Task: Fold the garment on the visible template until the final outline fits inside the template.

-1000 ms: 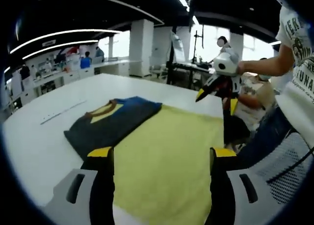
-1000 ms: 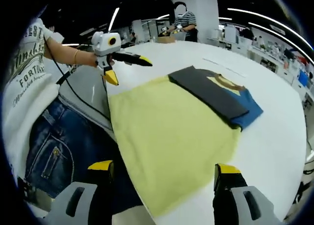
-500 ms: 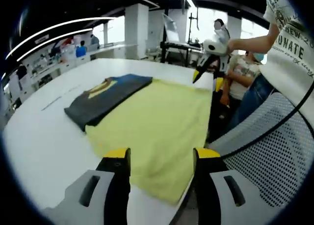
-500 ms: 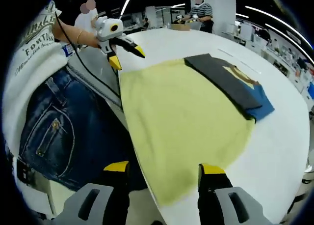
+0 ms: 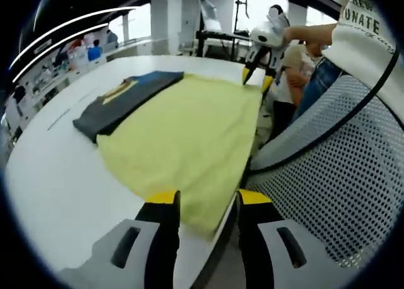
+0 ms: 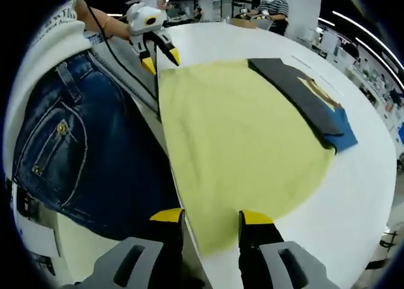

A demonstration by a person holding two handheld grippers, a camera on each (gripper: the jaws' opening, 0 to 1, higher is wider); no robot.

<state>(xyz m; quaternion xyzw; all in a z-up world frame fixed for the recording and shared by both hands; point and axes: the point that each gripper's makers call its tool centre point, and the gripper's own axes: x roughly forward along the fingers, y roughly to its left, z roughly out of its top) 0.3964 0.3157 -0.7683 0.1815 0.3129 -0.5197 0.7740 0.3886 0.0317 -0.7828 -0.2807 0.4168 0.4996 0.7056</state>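
A large pale-yellow cloth sheet [image 5: 183, 134] was seen spread flat, its near corners lying between the narrowly parted jaws of the left gripper [image 5: 207, 200] and right gripper [image 6: 211, 217], nothing visibly clamped, while the folded dark-grey-and-blue garment [image 6: 309, 100] lay beyond, apparently finished.

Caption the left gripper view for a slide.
Left gripper straddling the near corner of the yellow cloth, dark folded garment lying beyond.
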